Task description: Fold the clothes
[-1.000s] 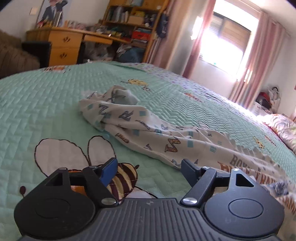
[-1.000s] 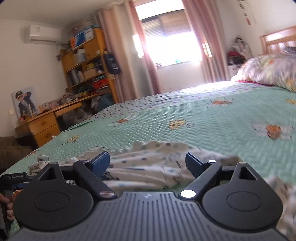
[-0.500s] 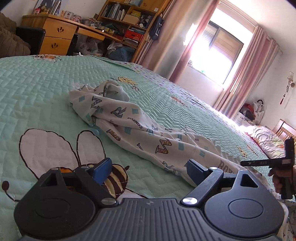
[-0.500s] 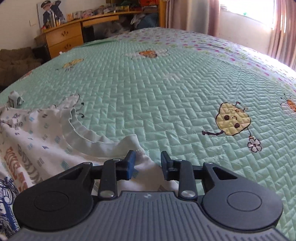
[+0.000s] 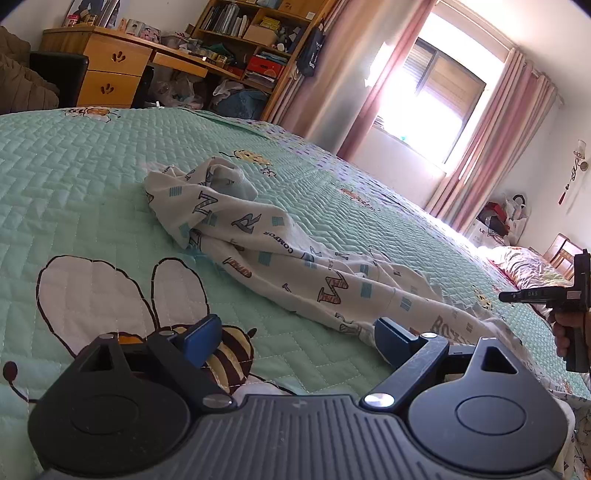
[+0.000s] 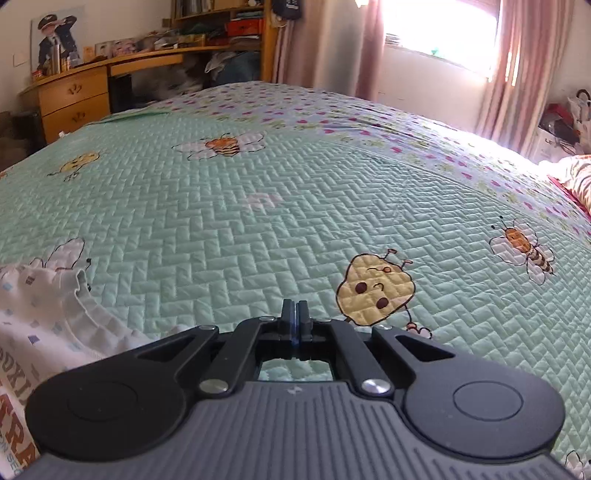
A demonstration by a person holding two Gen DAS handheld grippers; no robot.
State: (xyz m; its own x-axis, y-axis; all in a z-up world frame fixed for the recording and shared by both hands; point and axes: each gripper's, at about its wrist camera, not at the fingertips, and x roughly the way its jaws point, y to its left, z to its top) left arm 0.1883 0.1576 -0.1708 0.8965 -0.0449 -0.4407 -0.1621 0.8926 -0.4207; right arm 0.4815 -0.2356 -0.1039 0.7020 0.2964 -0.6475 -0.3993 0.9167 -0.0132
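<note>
A green quilted bedspread (image 5: 92,177) carries a white letter-print garment (image 5: 266,251), lying rumpled and stretched out. It looks thin, light and limp; hems or corners suit gripping best. The left gripper (image 5: 291,339) gapes above the quilt; the right gripper (image 6: 294,317) is clenched, apparently on nothing.

Garment (image 5: 280,258): lay crumpled on the bed (image 5: 74,177), running from a bunched far-left end to the near right.
Left gripper (image 5: 295,339): hovered near the garment's near edge, jaws apart, the right one just beside the cloth.
Right gripper (image 6: 294,314): sat at the garment's right end, jaws together; cloth lay to its near left.
Desk (image 5: 110,62): stood beyond the bed, far left.
Bookshelf (image 5: 255,33): stood right of the desk.
Window (image 5: 439,96): lay far right, behind the bed.
Pillow (image 5: 524,269): rested on the bed's far right.
</note>
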